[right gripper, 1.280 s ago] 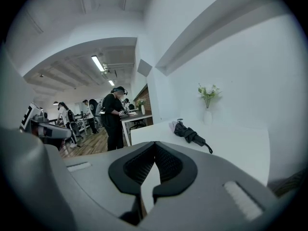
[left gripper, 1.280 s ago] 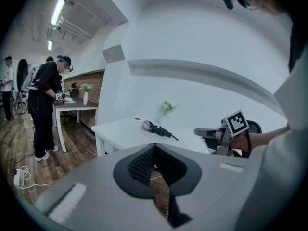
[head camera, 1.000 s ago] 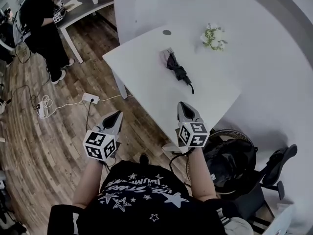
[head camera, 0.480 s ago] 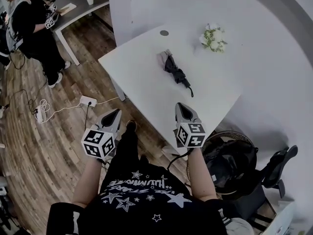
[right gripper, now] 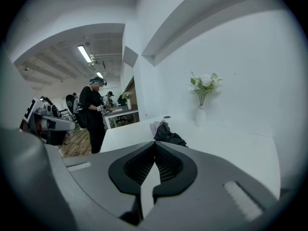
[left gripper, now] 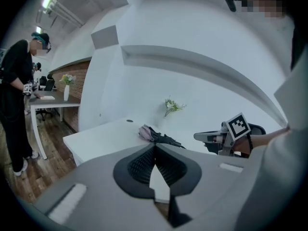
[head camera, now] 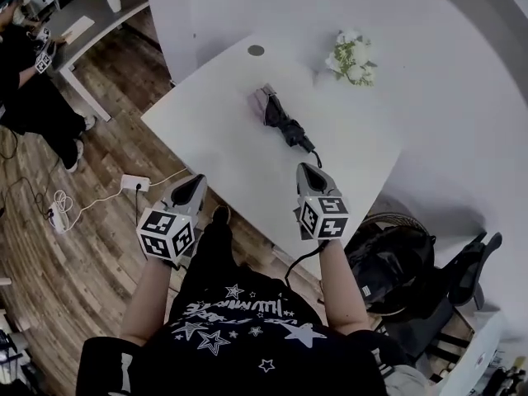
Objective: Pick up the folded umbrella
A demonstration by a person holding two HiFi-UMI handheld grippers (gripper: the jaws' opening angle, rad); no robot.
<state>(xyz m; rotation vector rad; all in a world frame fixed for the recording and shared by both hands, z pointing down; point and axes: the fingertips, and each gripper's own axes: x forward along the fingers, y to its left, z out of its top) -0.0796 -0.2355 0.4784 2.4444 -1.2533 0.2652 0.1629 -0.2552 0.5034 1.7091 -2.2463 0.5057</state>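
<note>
The folded umbrella (head camera: 285,123) lies on the white table (head camera: 206,126), beyond the left gripper (head camera: 194,186) and right gripper (head camera: 310,174).

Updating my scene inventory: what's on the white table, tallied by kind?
Folded umbrella: 1
Vase of flowers: 1
Round grey disc: 1
Total: 3
</note>
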